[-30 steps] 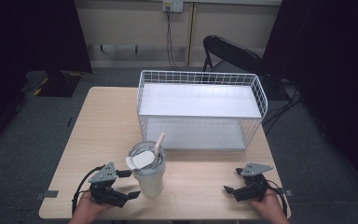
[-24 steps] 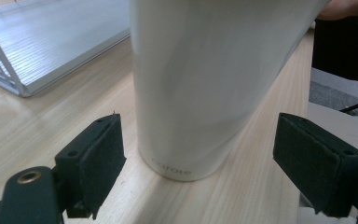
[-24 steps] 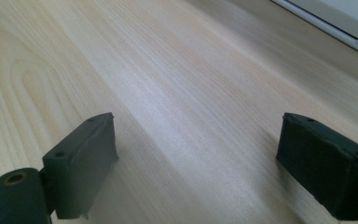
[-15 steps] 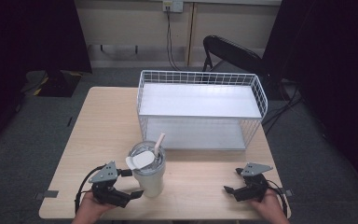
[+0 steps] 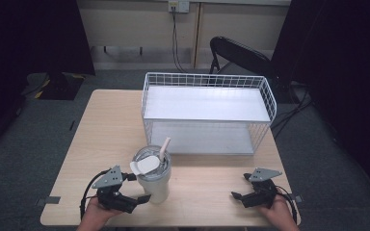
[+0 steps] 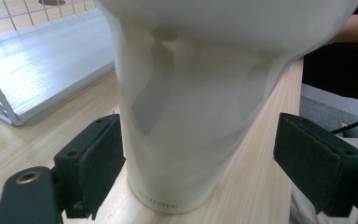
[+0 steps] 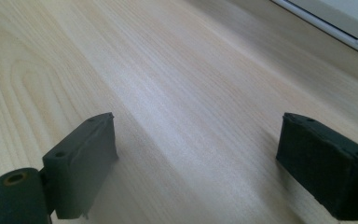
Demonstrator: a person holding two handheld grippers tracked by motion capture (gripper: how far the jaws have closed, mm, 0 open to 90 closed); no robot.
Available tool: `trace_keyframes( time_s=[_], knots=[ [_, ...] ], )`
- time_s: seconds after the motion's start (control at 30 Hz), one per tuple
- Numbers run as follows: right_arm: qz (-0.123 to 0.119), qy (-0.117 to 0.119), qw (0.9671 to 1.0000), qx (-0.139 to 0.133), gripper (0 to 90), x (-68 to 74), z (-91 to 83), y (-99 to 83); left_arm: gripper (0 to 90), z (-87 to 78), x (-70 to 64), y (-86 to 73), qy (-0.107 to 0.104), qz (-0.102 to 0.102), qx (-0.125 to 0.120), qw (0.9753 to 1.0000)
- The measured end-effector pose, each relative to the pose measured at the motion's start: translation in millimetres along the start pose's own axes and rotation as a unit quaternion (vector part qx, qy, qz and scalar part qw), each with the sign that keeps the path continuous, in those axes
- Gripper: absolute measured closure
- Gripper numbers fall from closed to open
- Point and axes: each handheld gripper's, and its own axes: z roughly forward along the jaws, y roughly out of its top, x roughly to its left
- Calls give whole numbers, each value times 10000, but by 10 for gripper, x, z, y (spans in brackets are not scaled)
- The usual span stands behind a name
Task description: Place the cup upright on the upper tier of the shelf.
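Tumbler (image 5: pixel 152 180) near table (image 5: pixel 106 125) front edge, between left tool's (image 5: pixel 137 187) spread jaws, ungripped; right tool (image 5: pixel 241 187) gapes empty over bare wood.

The room is dim at its edges, while the desk (image 5: pixel 111 130) is evenly lit from above. Beyond the left hand-held gripper (image 6: pixel 196 168), the cup (image 6: pixel 191 93) carries soft grey shadows and its top blurs.

High view: overhead from person's side, facing forward and down, far enough to take in whole table (image 5: pixel 111 125), wire basket (image 5: pixel 207 113), floor, chair (image 5: pixel 241 53) behind. Left gripper view: low, hard up against white tumbler (image 6: pixel 191 102), basket corner (image 6: pixel 42 60) beyond at upper left. Right gripper view: skimming bare tabletop (image 7: pixel 168 84), very close. All three share wooden tabletop; high and left share tumbler (image 5: pixel 152 179), basket.
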Motion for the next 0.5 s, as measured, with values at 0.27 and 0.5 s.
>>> trace_keyframes(
  time_s=[0.27, 0.5],
  knots=[
    [0, -1, 10000, 0, 111, 0, 0, 0, 156, 23, -4, 29, 32, -16, -236, 9997],
    [7, -6, 10000, -1, 111, 0, 0, 0, 155, 65, -7, 52, 73, 16, -297, 9995]
  ],
)
